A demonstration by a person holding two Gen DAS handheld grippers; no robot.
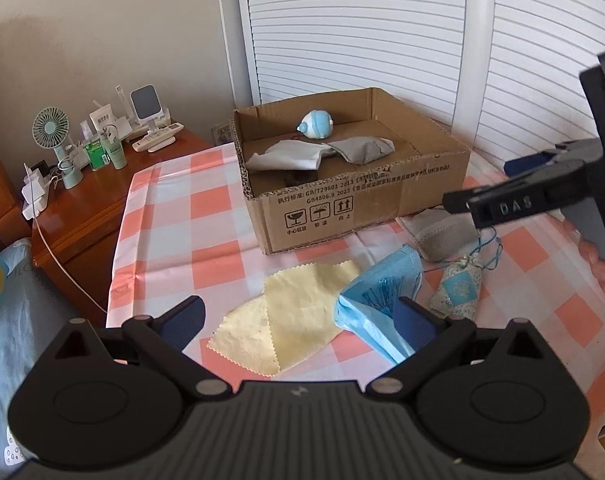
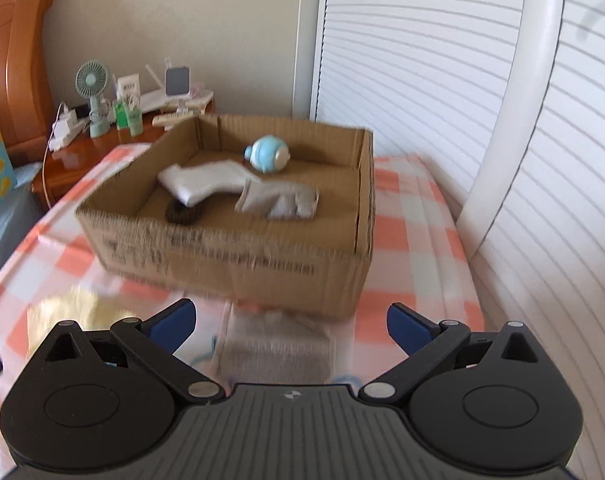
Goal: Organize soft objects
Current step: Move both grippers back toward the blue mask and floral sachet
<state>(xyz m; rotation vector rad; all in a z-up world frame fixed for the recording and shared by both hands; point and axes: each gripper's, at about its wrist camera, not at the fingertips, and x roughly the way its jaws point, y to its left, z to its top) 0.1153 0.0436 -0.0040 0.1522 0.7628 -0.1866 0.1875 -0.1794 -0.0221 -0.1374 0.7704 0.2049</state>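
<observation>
A cardboard box stands on the checked cloth and holds a blue-white plush toy, a white cloth, a grey pouch and a dark round item. On the cloth lie a yellow wipe, a blue face mask, a grey pouch and a patterned sachet. My left gripper is open above the yellow wipe, its right finger by the mask. My right gripper is open above the grey pouch, in front of the box.
A wooden nightstand at the left carries a small fan, bottles, a phone stand and a power strip. White louvered doors stand behind the box. A bed lies at the far left.
</observation>
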